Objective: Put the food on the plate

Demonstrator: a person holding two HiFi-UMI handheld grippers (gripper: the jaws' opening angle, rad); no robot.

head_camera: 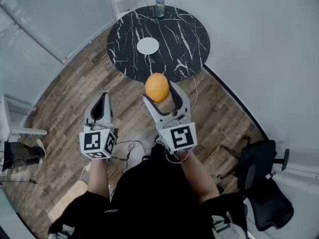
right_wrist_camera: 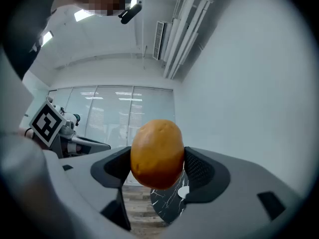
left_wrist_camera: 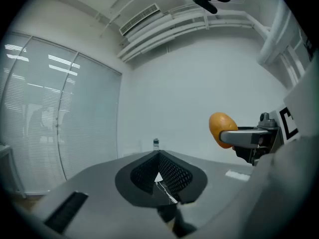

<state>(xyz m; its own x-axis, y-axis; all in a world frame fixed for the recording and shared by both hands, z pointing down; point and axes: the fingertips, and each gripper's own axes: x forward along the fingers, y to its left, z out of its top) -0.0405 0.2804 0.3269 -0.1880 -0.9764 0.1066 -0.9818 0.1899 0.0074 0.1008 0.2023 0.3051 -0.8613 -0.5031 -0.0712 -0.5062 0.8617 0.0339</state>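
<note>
Close to the person, the left gripper (head_camera: pixel 101 101) is clenched empty; the right gripper (head_camera: pixel 160 92) grasps the orange food (head_camera: pixel 156 85), held in the air. Carrying seems under way; next it needs lowering onto the white plate (head_camera: pixel 148 46) on the far counter (head_camera: pixel 184 39).

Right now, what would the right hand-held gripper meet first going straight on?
Probably nothing close: marble table and plate lie below its line; the way looks free to the far wall, depth unclear.

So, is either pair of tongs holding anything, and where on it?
The right tongs grip the orange-brown egg-shaped food item across its middle, from both sides. The left tongs are shut, empty.
</note>
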